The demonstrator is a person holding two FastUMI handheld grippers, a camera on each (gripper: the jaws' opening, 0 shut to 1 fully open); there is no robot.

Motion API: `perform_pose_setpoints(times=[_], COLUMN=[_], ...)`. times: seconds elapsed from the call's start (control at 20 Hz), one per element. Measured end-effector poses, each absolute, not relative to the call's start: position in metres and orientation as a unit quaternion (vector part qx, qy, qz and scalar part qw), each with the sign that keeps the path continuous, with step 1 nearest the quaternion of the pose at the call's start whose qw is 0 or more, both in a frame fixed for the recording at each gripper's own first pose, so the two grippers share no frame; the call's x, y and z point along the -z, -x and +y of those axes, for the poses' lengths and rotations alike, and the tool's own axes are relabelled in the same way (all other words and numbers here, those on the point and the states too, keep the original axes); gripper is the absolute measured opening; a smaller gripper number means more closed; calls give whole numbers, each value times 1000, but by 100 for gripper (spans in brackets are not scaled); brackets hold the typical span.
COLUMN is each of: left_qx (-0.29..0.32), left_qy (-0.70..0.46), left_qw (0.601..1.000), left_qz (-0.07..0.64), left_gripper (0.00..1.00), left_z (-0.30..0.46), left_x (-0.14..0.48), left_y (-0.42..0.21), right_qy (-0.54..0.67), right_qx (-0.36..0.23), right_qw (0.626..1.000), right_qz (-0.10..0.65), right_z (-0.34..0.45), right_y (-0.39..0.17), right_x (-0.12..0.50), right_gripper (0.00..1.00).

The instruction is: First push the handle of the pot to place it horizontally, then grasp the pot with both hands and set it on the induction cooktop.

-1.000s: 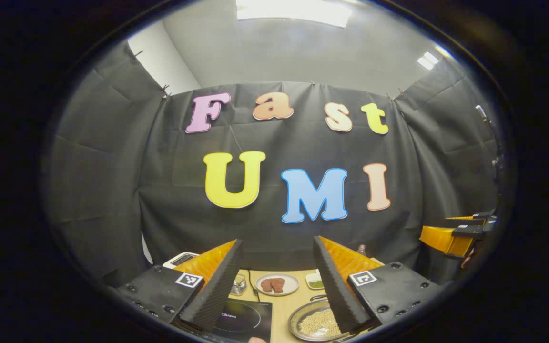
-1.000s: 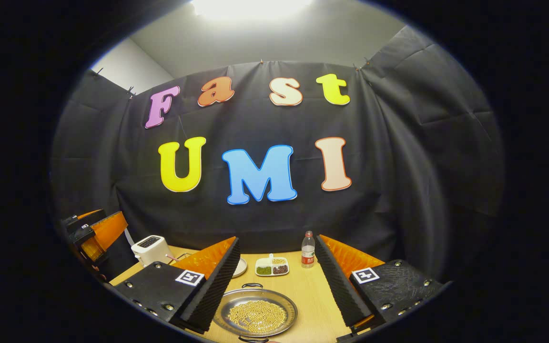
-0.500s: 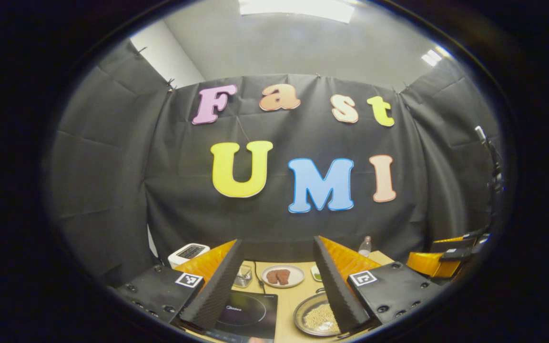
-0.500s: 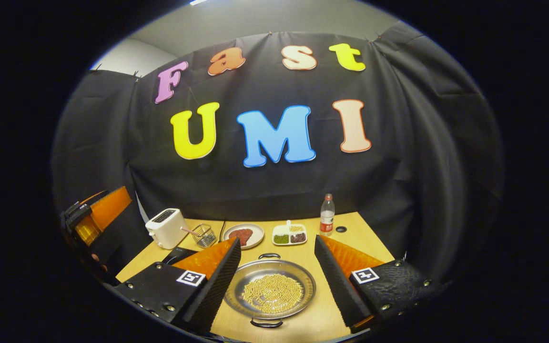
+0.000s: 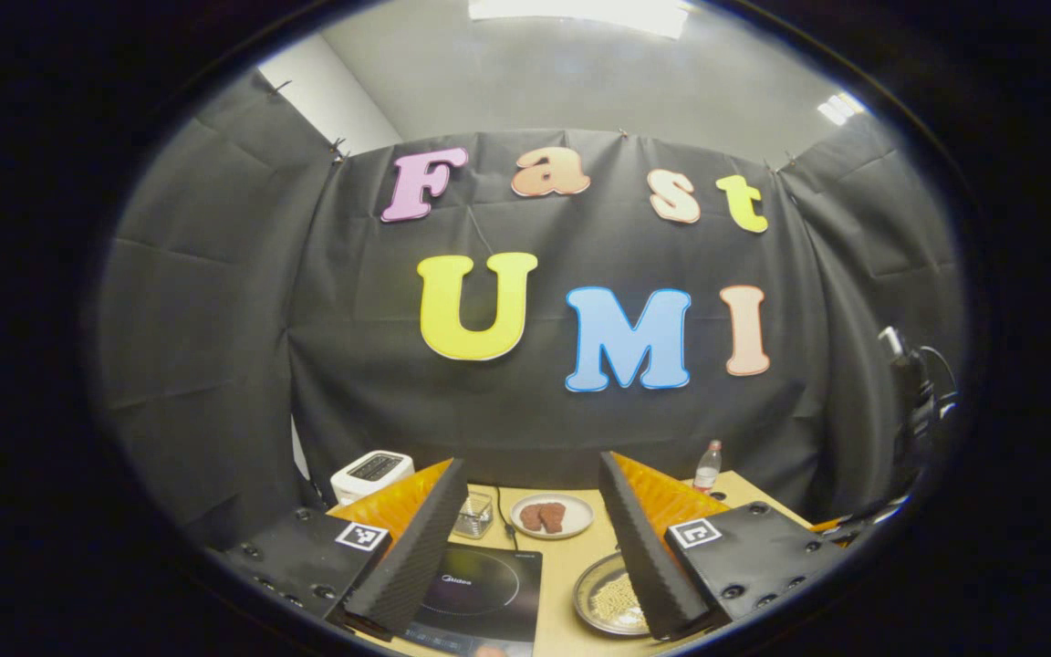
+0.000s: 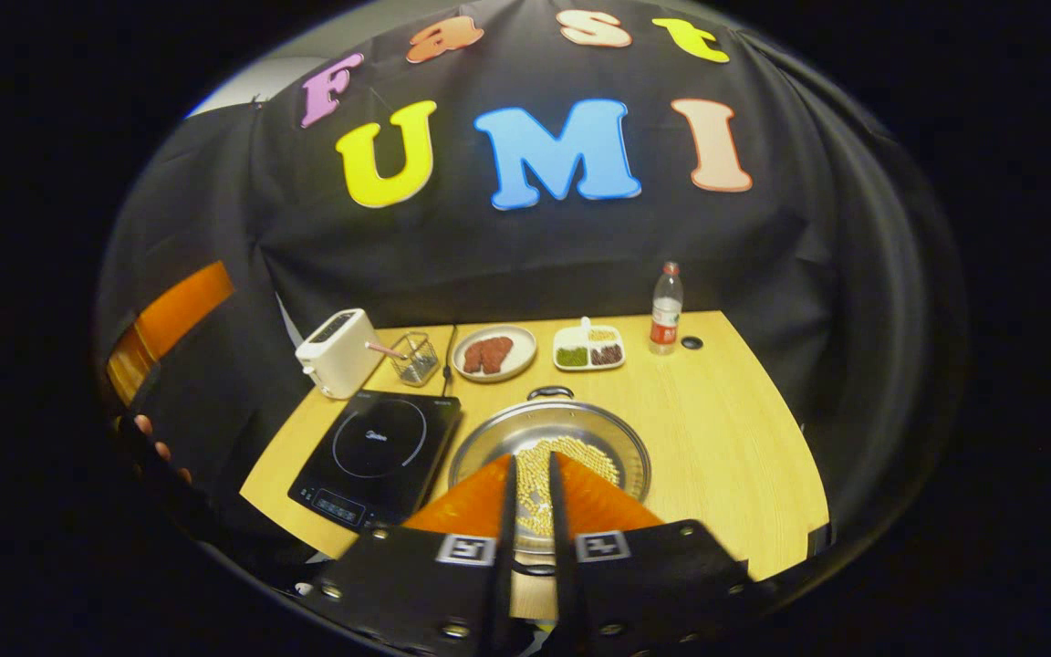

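1. The table (image 6: 744, 429) carries everything, laid out in two rows so the working pieces sit nearest the person.
2. One induction cooktop (image 6: 377, 453) lies flat at the near left, bare on top, ready to take the pot.
3. One pot (image 6: 551, 445), a shallow steel pan of pale beans, sits just right of the cooktop with two loop handles (far and near), so it is not yet turned sideways, I judge.
4. One toaster (image 6: 337, 352) stands at the back left.
5. The right gripper (image 6: 531, 506) hangs above the pot's near side, its fingers nearly together with nothing between them, probably narrowed for pushing a handle.
6. The left gripper (image 5: 533, 529) is held level with fingers wide apart and empty.
7. One plate (image 6: 494, 352), one divided dish (image 6: 588, 348), one bottle (image 6: 666, 308).
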State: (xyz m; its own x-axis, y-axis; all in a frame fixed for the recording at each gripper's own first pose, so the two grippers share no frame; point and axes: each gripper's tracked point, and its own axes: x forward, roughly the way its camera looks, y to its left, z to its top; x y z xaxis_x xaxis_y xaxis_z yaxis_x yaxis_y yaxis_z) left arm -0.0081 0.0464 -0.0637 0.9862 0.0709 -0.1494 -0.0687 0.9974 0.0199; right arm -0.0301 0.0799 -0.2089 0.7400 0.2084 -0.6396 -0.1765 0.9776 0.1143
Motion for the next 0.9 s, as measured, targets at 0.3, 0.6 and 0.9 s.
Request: perform_pose_setpoints(times=[0.3, 0.6, 0.9], left_qx=[-60, -89, -109], left_qy=[-9, -10, -15], left_qw=[994, 991, 987], left_qz=[88, 103, 120], left_gripper=[96, 98, 97], left_z=[71, 100, 116], left_x=[74, 86, 96], left_y=[14, 29, 35], right_qy=[-35, -30, -52], right_qx=[-130, -151, -169], right_qw=[879, 843, 810], right_qz=[457, 516, 559], right_z=[101, 118, 138], right_y=[57, 69, 80], right_x=[274, 325, 358], right_gripper=[7, 6, 6])
